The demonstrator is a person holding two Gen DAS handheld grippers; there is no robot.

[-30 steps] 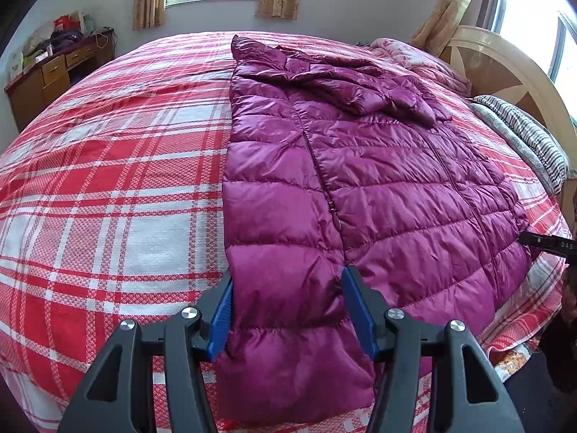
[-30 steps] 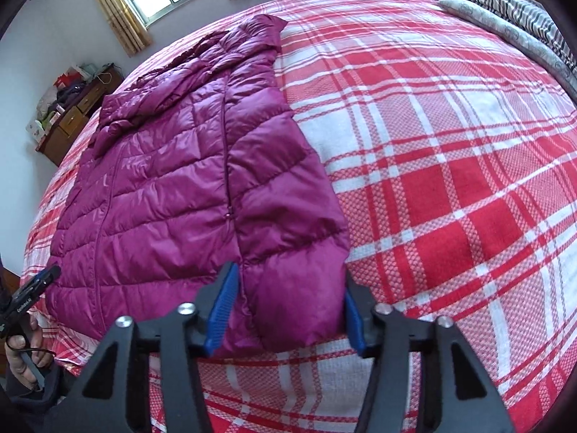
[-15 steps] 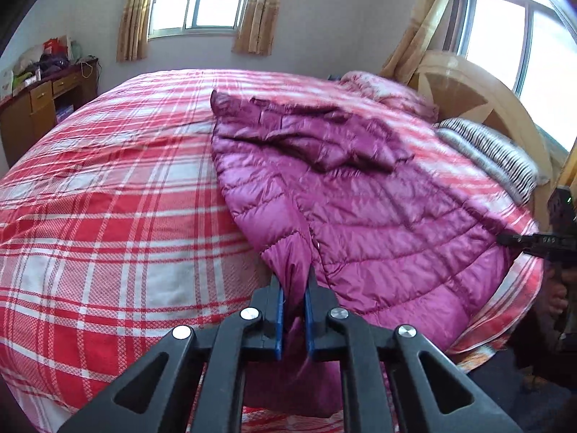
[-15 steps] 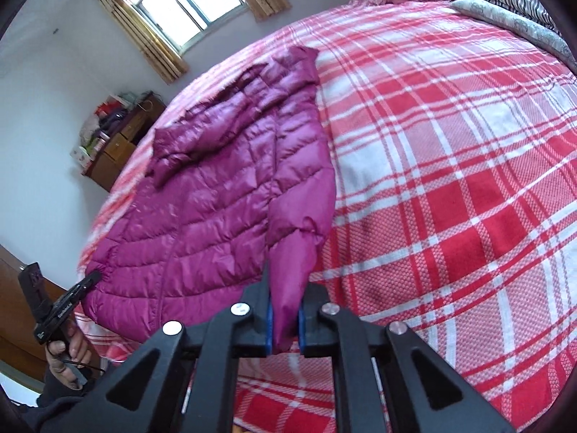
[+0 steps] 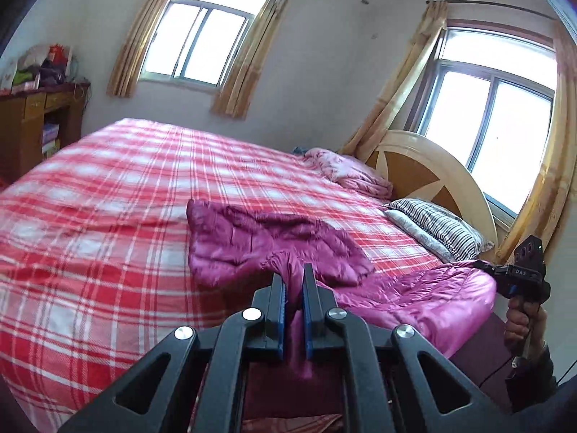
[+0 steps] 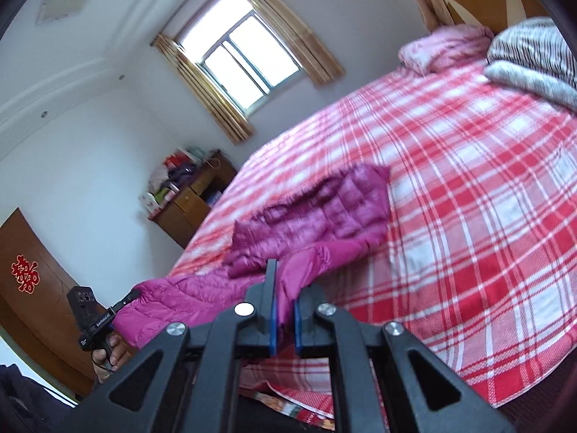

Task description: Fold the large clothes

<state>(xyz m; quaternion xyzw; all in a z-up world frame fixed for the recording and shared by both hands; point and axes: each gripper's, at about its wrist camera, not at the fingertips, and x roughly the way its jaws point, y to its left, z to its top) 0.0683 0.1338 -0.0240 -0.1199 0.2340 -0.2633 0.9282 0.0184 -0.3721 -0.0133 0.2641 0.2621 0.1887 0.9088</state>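
From my left wrist camera I can read white letters "DAS" on the black body of the right gripper, held out at the far right edge; whatever follows those letters is cut off. From my right wrist camera, the left gripper carries small white lettering along its black bar, too small for me to make out. On the brown door behind it hangs a red double-happiness sign, 囍.

Bedspread bare left of jacket; pillows and headboard block far right
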